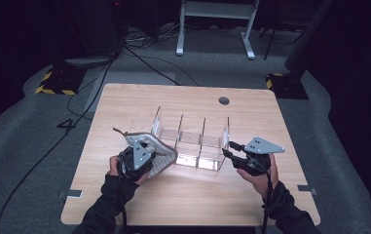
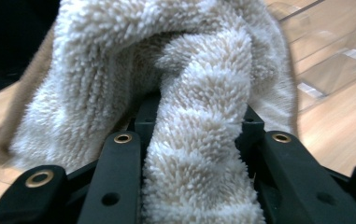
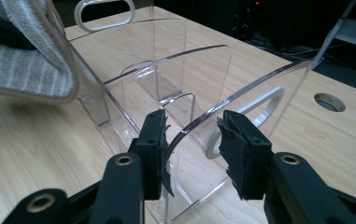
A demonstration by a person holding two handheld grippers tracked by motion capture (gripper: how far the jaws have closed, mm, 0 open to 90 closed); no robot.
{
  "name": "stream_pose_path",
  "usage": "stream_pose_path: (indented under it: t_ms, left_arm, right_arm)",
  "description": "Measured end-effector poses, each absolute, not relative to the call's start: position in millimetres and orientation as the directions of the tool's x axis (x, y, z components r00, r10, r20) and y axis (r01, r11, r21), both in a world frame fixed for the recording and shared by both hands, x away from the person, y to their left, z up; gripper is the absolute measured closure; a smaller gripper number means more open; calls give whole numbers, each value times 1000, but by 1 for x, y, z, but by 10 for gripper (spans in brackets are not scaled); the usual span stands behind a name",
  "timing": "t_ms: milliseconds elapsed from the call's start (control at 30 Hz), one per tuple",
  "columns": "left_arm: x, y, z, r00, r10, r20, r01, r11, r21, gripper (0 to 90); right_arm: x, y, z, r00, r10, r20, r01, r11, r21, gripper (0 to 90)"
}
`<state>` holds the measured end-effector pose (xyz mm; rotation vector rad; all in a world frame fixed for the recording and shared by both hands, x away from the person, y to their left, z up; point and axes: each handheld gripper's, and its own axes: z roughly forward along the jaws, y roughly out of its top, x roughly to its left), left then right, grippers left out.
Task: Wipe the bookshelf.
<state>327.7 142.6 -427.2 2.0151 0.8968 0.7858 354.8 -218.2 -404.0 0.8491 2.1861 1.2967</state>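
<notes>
A fleecy cream cloth (image 2: 199,116) with a striped outer face and tan binding is clamped as a thick fold between the jaws of the left gripper (image 1: 135,161), hanging bunched just left of the clear divided organiser (image 1: 193,141). Its long axis is seen running from the jaws up toward the organiser. The right gripper (image 3: 192,140) has its jaws apart astride the organiser's end wall. A pale wooden table (image 1: 183,195) carries the organiser, on grey carpet in a dark room

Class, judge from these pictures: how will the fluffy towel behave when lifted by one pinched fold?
Probably floppy: the towel bunches between the left hand-held gripper jaws and drapes over it in the high view. Likely light, and its deep pile should resist slipping.
</notes>
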Motion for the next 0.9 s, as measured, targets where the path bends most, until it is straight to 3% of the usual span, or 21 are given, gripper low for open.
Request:
stream_pose_path:
  t_ms: [100,367,533,600,733,900]
  left_arm:
    - [322,124,-426,605,751,263,267,-503,822,645]
    - [325,78,-423,687,682,249,216,-519,827,644]
    - [322,54,-426,716,636,289,166,-557,814,640]
    - [322,53,-425,721,622,306,157,-577,802,640]
    - [321,64,-427,711,625,323,156,-588,793,640]
    - [322,102,-431,660,690,297,234,-565,791,639]
  right_arm:
    - [356,-219,-404,-708,703,-61,280,360,890,615]
    - [356,-220,-405,-713,700,-47,286,352,891,618]
    - [357,-221,-404,-718,695,-42,288,351,891,601]
    - [358,-222,-404,-747,664,-34,282,362,889,506]
    - [355,-223,-406,-788,613,-58,250,404,880,454]
    - [364,-224,-415,-819,573,-34,255,416,873,362]
